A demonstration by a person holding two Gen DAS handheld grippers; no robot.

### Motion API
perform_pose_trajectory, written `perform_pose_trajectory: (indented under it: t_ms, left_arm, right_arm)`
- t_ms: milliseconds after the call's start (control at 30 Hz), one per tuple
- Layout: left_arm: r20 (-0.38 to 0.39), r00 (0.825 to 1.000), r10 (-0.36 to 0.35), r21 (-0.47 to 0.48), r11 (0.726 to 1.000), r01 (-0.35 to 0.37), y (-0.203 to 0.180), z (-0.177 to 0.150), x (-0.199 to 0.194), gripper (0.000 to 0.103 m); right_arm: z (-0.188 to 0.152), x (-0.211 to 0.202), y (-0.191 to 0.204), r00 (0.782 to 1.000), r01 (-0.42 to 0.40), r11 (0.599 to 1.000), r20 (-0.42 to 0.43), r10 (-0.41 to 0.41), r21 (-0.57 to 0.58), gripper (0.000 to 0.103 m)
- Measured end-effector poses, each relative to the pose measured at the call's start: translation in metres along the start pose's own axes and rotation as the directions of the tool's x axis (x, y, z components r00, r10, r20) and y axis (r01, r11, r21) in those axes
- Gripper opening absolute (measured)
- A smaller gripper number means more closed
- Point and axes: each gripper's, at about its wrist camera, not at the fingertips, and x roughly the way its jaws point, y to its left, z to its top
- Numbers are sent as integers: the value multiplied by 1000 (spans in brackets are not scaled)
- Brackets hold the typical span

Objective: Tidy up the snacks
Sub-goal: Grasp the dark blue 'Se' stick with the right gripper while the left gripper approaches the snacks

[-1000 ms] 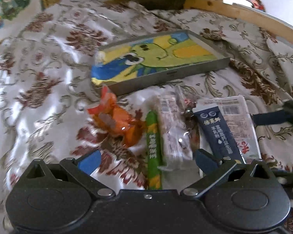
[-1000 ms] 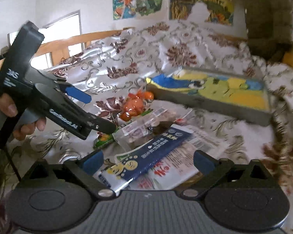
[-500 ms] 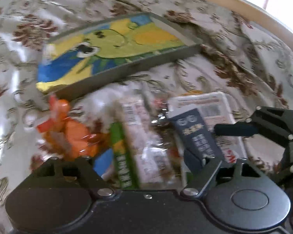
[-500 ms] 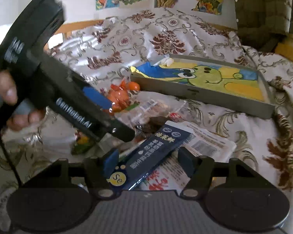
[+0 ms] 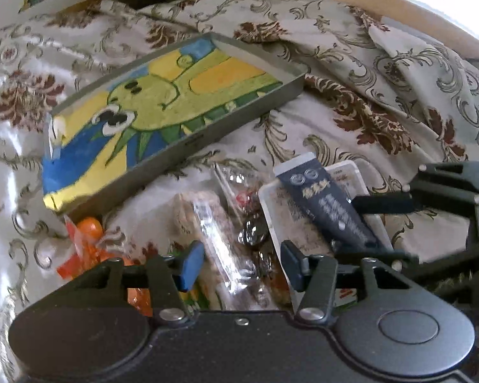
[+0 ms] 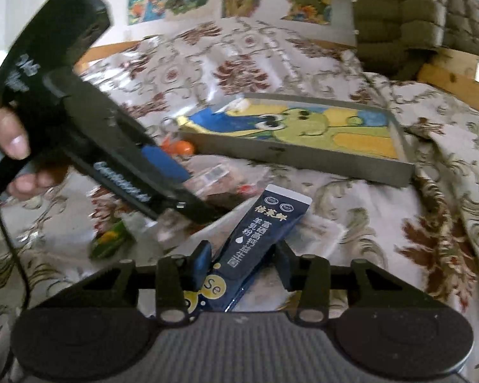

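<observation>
Both grippers have been closing over the snack pile on the bed, short of the tray [image 5: 188, 146]. The right gripper [image 6: 242, 265] straddles the dark blue sachet [image 6: 265, 233], the left gripper [image 5: 239, 265] the clear packet [image 5: 220, 245]; neither is pinched yet. Slick wrappers could slide out, or the crowded grippers collide

Cream bedspread [image 5: 351, 73] swirled with grey-green scrolls and rust-brown florals. Grey tray [image 5: 188, 142], inside painted with a lime-green cartoon creature on yellow and blue. Navy sachet [image 6: 258, 236] lettered in white, yellow circles at one end. Orange-wrapped sweets [image 5: 89, 239]. Green-and-yellow stick [image 6: 110, 239]. Clear packet [image 5: 220, 239] over tan and brown. Blue pads on black fingers [image 5: 190, 263].
</observation>
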Motion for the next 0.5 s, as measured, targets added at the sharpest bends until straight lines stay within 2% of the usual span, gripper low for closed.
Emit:
perform_pose_trajectory:
  t_ms: [167,233,300,333,500]
  left_arm:
    - [10,1000,-13,18,1000,13,-5,9,2,54]
    - [-23,999,-33,-9,999,33,-4,12,11,54]
    - [-49,998,-48,-42,998,45,-2,13,19,49]
    - [-54,997,-51,-53,997,48,-1,14,21,46]
    - [-59,993,-106,-140,985,97,14,17,26,46]
  right_arm:
    - [-1,2,-18,1000,-5,999,18,4,40,47]
    - [-2,3,-21,999,-18,999,28,17,39,46]
    - [-2,4,-24,999,-32,998,33,30,45,46]
    - [-2,5,-27,999,-41,998,36,39,53,46]
    - [-3,6,-33,997,-59,995,46,55,75,45]
